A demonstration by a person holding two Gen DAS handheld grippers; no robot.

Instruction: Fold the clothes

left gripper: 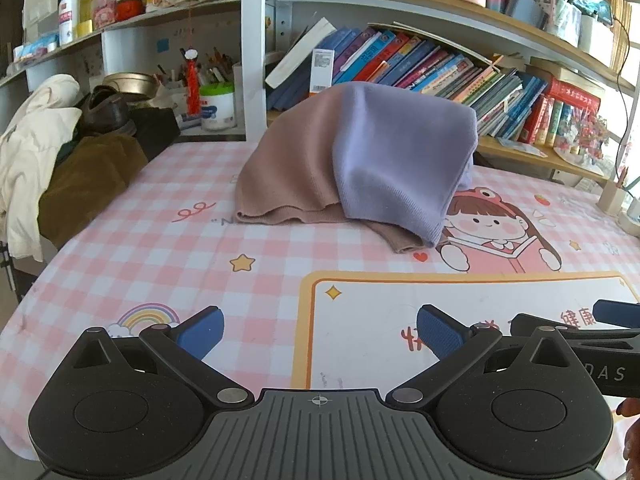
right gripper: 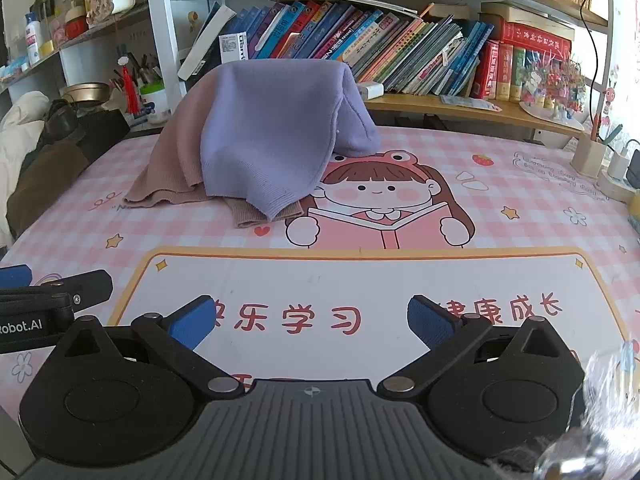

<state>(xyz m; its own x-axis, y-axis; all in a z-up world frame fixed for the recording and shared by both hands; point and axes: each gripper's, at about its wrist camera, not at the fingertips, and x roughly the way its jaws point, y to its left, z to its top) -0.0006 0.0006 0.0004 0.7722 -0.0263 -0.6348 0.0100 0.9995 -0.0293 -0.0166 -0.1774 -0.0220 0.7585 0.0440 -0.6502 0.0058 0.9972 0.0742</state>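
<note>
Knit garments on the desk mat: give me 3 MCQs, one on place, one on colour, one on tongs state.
1. Where is the lilac knit garment?
A. Draped over the dusty-pink knit garment
B. Flat on the mat, apart from it
C. On the bookshelf

2. What colours are the checks of the desk mat?
A. Blue and white
B. Pink and white
C. Green and yellow

3. What state are the left tongs and right tongs in?
A. Both shut on cloth
B. One open, one shut
C. Both open, empty

Answers: 1 A, the lilac cloth lies on top of the pink one in both views. 2 B, pink and white squares surround the cartoon print. 3 C, each pair of blue pads stands wide apart over bare mat, short of the garments.
</note>
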